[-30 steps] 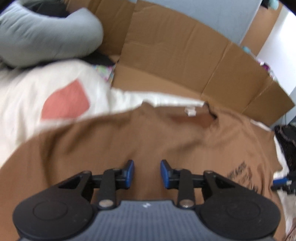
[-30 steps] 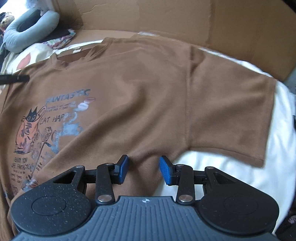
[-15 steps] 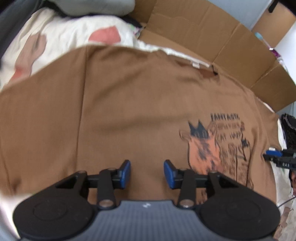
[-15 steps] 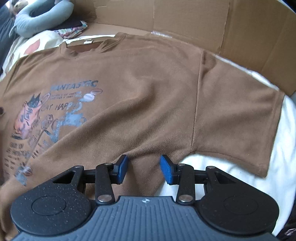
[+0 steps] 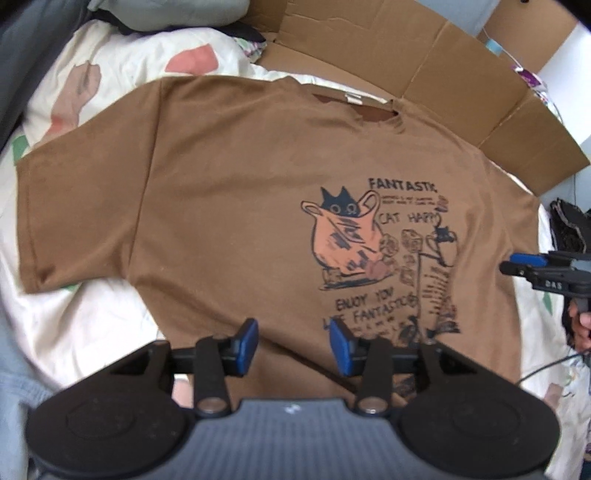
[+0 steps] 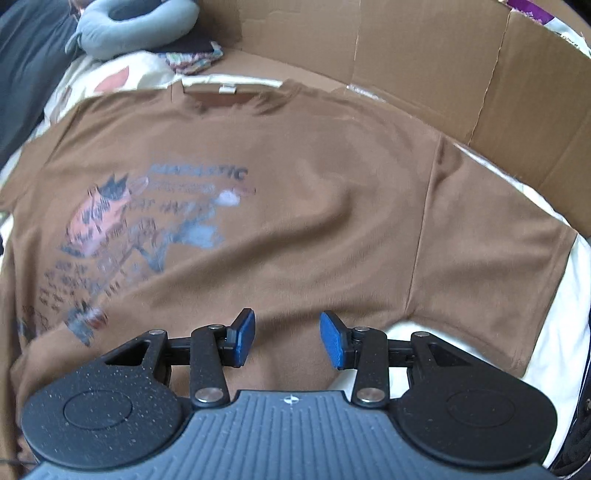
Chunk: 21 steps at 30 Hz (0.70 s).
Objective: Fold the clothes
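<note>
A brown T-shirt (image 5: 236, 206) with a cat print (image 5: 347, 236) lies spread flat, front up, on a pale bed sheet (image 5: 85, 325). Both sleeves are laid out to the sides, and the collar (image 5: 365, 110) is at the far end. My left gripper (image 5: 293, 347) hovers over the shirt's lower body, open, with nothing between its blue pads. The right gripper (image 6: 288, 339) hangs open over the shirt's side (image 6: 332, 221) just below the sleeve (image 6: 487, 251), holding nothing. It also shows at the right edge of the left wrist view as the right gripper (image 5: 524, 264).
Flattened cardboard (image 6: 406, 62) stands along the far side of the bed. A grey neck pillow (image 6: 136, 26) and folded patterned cloth (image 6: 192, 59) lie at the far left. A dark garment (image 5: 569, 225) sits at the right, beside a person's hand (image 5: 580, 325).
The left gripper has drawn back from near the collar to the shirt's lower part, so the whole shirt now shows, and its jaws stand a little wider. The right gripper rolled slightly.
</note>
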Each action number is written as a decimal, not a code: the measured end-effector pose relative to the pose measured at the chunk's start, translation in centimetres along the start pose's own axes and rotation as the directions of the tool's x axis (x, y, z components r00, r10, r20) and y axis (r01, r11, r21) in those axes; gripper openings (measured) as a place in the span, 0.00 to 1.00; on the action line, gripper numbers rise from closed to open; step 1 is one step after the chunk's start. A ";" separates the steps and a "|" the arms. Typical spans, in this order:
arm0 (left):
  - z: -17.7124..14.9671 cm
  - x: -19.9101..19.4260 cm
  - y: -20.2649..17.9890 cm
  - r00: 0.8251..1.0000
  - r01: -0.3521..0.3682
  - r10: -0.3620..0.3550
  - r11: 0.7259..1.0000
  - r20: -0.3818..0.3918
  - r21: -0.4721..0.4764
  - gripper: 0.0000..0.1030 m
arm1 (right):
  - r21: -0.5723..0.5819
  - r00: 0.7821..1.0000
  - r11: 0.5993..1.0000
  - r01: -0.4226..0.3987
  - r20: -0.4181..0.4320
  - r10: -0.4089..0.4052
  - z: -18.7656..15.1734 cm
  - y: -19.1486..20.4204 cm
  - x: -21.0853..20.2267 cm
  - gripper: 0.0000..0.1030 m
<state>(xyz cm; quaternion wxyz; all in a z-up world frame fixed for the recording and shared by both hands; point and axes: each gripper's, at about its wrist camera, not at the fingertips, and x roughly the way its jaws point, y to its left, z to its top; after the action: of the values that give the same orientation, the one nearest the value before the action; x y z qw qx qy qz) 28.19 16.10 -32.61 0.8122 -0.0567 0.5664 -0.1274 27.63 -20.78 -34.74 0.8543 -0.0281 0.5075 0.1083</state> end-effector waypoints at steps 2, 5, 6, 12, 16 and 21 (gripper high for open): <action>0.1 -1.4 -0.2 1.000 0.004 -0.004 1.000 -0.004 -0.019 0.44 | 0.025 1.000 1.000 0.000 -0.004 0.000 0.4 -0.1 -0.6 0.45; 0.6 -2.8 -0.4 0.999 0.030 -0.031 0.999 -0.029 -0.025 0.44 | 0.089 1.000 0.996 -0.009 -0.019 0.011 0.6 -0.2 -2.1 0.45; 0.9 -3.6 -0.4 0.999 0.018 -0.019 0.999 -0.035 -0.033 0.44 | 0.110 1.000 0.994 -0.015 -0.022 0.018 0.7 -0.3 -2.6 0.45; 2.9 -10.5 -1.9 0.998 -0.031 0.028 0.998 -0.054 -0.048 0.47 | 0.208 0.998 0.976 -0.066 0.025 0.062 1.1 -1.3 -8.9 0.45; 4.0 -15.2 -2.7 0.997 0.005 -0.015 0.990 -0.071 -0.144 0.49 | 0.226 0.996 0.971 -0.083 0.044 0.075 2.1 -1.9 -13.2 0.45; 4.8 -19.7 -4.9 0.999 -0.009 0.004 0.993 -0.045 -0.120 0.52 | 0.241 0.989 0.959 -0.151 0.038 0.146 3.3 -2.5 -17.8 0.45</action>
<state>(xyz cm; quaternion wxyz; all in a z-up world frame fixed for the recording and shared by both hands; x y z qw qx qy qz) 25.58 16.49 -11.90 0.7948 -0.1008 0.5913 -0.0918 22.83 -25.52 -17.72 0.8459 0.1160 0.5090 0.1094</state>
